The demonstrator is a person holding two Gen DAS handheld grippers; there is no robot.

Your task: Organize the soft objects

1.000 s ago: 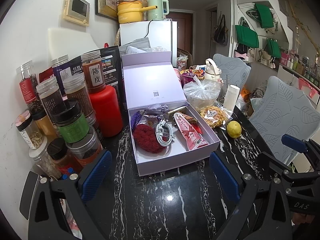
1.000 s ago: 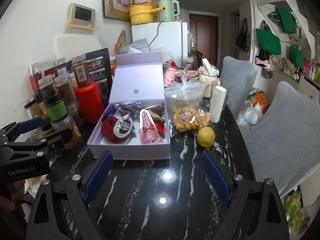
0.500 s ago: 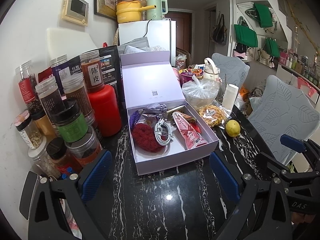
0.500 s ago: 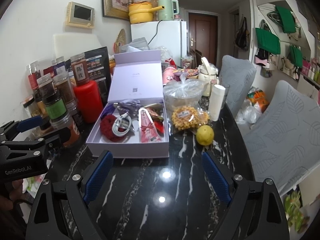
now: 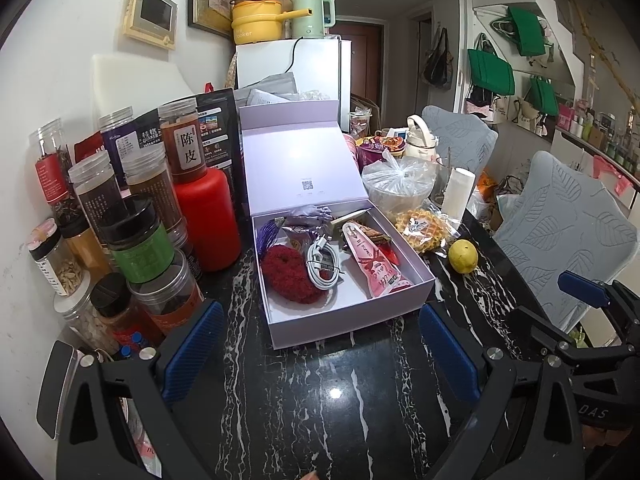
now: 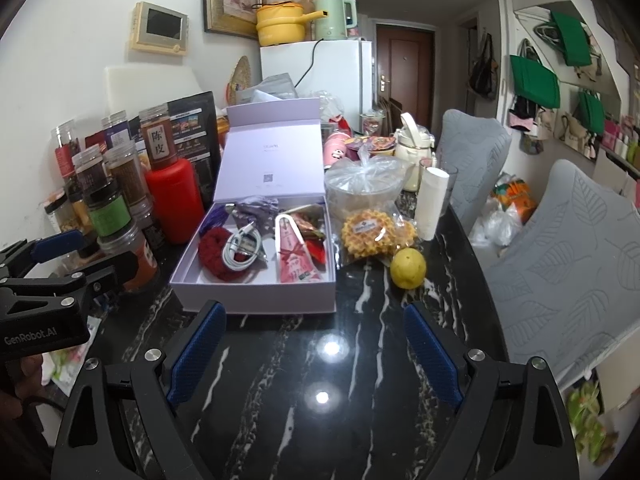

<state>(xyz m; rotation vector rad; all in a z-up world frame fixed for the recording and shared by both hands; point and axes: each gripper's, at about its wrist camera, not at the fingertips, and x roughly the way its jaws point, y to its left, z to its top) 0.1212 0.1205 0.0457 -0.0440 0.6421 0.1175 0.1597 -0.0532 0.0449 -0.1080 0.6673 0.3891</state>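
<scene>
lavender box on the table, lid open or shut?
Open. The lavender box's lid stands up behind it, and the red scrunchie, white cable and pink pouch show inside.

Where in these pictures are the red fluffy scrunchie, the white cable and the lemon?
red fluffy scrunchie point(image 5: 290, 276): left wrist view, its lower loop.
white cable point(image 6: 240, 250): right wrist view, its coiled middle.
lemon point(image 6: 408, 268): right wrist view, its rind's centre.

Black marble table point(image 6: 360, 380) with white veins, glossy under lamp glare. Directly on it: open lilac box point(image 5: 352, 320), red bottle point(image 5: 208, 220) and crowded jars point(image 5: 140, 248) along the wall, bagged waffles point(image 6: 376, 232), lemon point(image 6: 408, 268), white roll point(image 6: 434, 204), tied plastic bag point(image 6: 364, 184), possibly over a bowl.
</scene>
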